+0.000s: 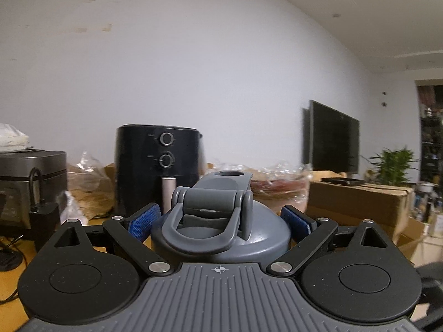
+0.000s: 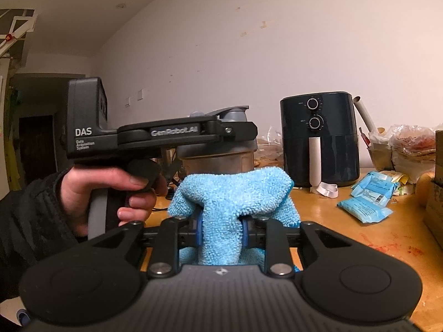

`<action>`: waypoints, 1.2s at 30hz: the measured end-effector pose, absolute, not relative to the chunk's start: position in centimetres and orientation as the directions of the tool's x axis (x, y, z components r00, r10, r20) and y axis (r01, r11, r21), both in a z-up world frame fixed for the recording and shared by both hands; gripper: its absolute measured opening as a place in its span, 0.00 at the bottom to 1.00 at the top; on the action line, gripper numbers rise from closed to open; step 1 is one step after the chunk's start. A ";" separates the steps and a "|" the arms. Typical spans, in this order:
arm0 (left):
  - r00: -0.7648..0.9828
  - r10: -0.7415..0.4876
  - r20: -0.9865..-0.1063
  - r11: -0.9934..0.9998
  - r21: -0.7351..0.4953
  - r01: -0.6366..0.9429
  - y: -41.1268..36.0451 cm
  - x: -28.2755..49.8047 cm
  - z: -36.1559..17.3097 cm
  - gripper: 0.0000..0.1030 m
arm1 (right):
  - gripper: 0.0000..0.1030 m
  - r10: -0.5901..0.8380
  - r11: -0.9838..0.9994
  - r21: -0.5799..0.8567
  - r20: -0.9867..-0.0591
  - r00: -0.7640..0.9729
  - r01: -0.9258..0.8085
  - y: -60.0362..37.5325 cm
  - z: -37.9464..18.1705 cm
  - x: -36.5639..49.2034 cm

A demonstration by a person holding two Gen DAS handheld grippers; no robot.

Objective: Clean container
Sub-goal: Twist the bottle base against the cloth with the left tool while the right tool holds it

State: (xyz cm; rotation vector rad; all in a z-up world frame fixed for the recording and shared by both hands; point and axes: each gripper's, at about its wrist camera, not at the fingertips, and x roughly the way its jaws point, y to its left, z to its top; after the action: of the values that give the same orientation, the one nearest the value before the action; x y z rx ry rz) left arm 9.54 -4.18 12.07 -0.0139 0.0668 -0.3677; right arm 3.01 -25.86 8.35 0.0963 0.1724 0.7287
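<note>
Container: a grey-lidded shaker bottle (image 2: 218,152) with a smoky translucent body and a flip cap with carry loop, held upright above the wooden table (image 2: 346,221), in front of the black air fryer (image 2: 318,138).
Left gripper (image 1: 220,220): its blue-padded fingers (image 1: 144,222) sit on either side of the lid's dome. The right wrist view shows the tool clamped level around the lid — pinching the bottle at its top, as far as I can judge.
Left hand (image 2: 110,191): wrapped round the tool's handle, dark sleeve behind it.
Right gripper (image 2: 221,229): nearly pressed together, pinching a fluffy light-blue microfibre cloth (image 2: 232,193) whose bunched free end stands up between the fingers.
Cloth against bottle: the cloth's upper edge lies just in front of the bottle's lower body. Whether it touches I cannot tell.
Step in hand: wiping the bottle's outer wall, by my reading.
Doing it well: keep the lid grip firm and the bottle steady, press the bunched cloth flat to the wall, sweep around the curve — not merely dab — and turn the bottle to offer fresh sides.
Risk: the domed lid may slip between the pads under sideways pressure.
</note>
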 end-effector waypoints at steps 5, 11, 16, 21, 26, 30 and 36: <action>0.955 -0.290 -0.063 0.957 -0.037 0.288 -5.1 9.3 12.1 0.93 | 0.22 0.669 0.743 0.148 -0.123 0.733 -0.653 -25.9 8.4 2.9; 0.973 -0.221 -0.064 0.975 -0.004 0.221 -6.3 9.1 12.3 0.94 | 0.23 0.665 0.746 0.151 -0.127 0.736 -0.648 -26.1 8.3 2.9; 0.984 -0.161 -0.073 0.986 0.019 0.163 -6.9 9.1 12.4 1.00 | 0.23 0.663 0.748 0.153 -0.126 0.737 -0.646 -26.2 8.3 2.9; 0.987 -0.134 -0.090 0.990 0.036 0.138 -7.4 9.0 12.5 1.00 | 0.23 0.665 0.746 0.154 -0.128 0.736 -0.648 -26.1 8.3 2.9; 0.991 -0.086 -0.107 0.995 0.034 0.090 -8.1 9.1 12.5 1.00 | 0.23 0.667 0.744 0.155 -0.129 0.733 -0.650 -26.0 8.2 2.9; 0.992 -0.032 -0.118 0.999 0.029 0.036 -8.8 9.3 12.4 1.00 | 0.24 0.665 0.746 0.157 -0.134 0.735 -0.647 -26.0 8.1 3.0; 0.992 0.050 -0.118 0.999 0.023 -0.048 -9.8 9.5 12.3 1.00 | 0.25 0.657 0.753 0.162 -0.137 0.741 -0.638 -26.2 7.9 3.1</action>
State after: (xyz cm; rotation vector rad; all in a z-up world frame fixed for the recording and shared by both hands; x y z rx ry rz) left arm 9.50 -9.75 12.32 0.0198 0.1193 0.0489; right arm 3.13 -26.22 7.91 0.1073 0.1905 0.7116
